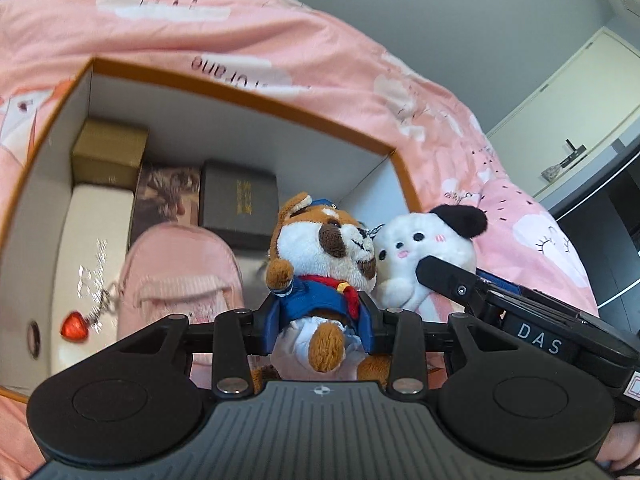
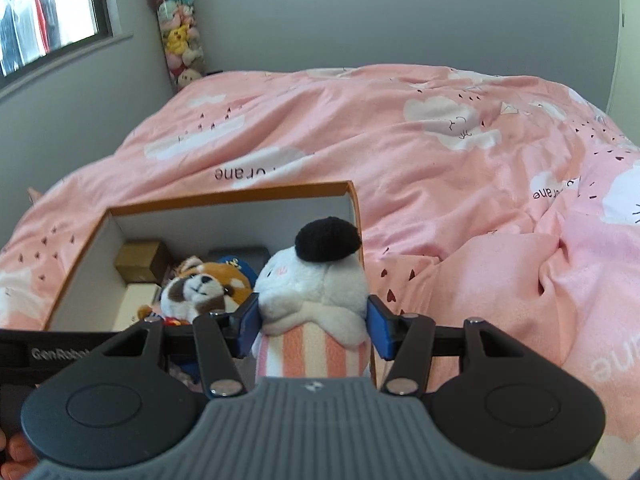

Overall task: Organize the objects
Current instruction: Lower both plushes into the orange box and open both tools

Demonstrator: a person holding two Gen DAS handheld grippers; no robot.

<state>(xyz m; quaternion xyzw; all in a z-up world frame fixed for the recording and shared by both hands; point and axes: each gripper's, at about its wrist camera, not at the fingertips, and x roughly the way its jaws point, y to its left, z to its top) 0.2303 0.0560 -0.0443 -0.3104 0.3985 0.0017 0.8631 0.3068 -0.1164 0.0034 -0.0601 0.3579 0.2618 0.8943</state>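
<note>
The left gripper is clamped on a brown-and-white plush dog in a blue jacket and red neckerchief; its blue pads press into the toy's waist from both sides, and the dog hangs above the open box, its head towards the far wall. The right gripper is closed on a white plush animal with a black ear and a pink-and-white striped lower body, the blue pads squeezing it just under the head. The two toys sit side by side, their faces touching in the left wrist view, with the white one at the box's right-hand wall. The box is white inside with an orange rim and rests on a pink duvet printed with white clouds. Inside it, against the far left corner, stands a small gold box; a white box with silver lettering lies in front of it, a black box with gold print lies nearer the middle, and a dark printed box sits between these. A pink pouch lies in the near part, with a red heart charm on a chain at its left side. In the right wrist view, a column of stuffed toys hangs in the room's corner beside a window.
</note>
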